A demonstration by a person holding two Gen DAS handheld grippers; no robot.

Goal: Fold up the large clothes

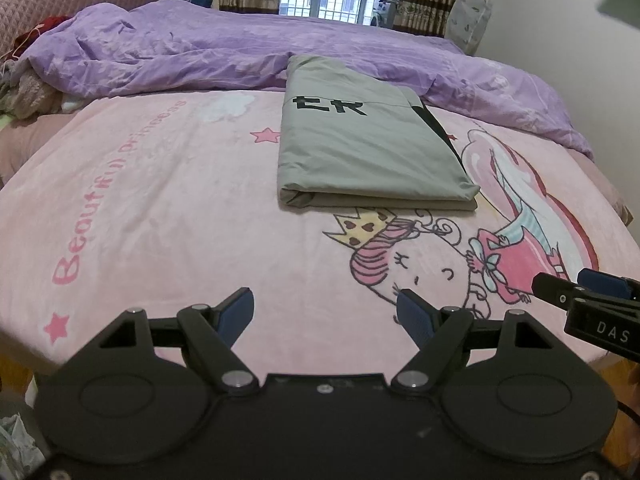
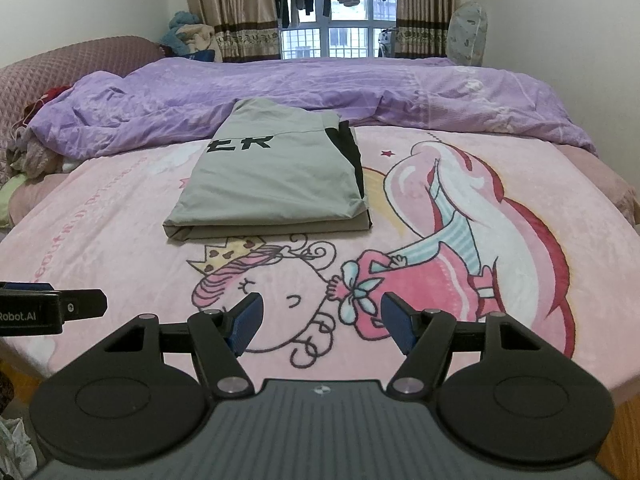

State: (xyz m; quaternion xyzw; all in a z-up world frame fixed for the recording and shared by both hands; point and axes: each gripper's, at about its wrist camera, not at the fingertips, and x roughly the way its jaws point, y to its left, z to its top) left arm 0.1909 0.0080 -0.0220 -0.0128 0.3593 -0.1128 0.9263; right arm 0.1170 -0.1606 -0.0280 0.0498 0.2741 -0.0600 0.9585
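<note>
A grey garment point(image 1: 368, 148) with black lettering and a black side panel lies folded into a neat rectangle on the pink cartoon blanket point(image 1: 160, 216). It also shows in the right wrist view point(image 2: 276, 184). My left gripper point(image 1: 326, 312) is open and empty, held over the near part of the blanket, well short of the garment. My right gripper point(image 2: 320, 320) is open and empty, also near the front edge of the bed. Each gripper shows at the edge of the other's view.
A crumpled purple duvet point(image 1: 240, 56) lies across the far half of the bed, touching the garment's far end. A pile of clothes point(image 1: 24, 88) sits at the far left by the padded headboard point(image 2: 60, 64). A window with curtains is behind.
</note>
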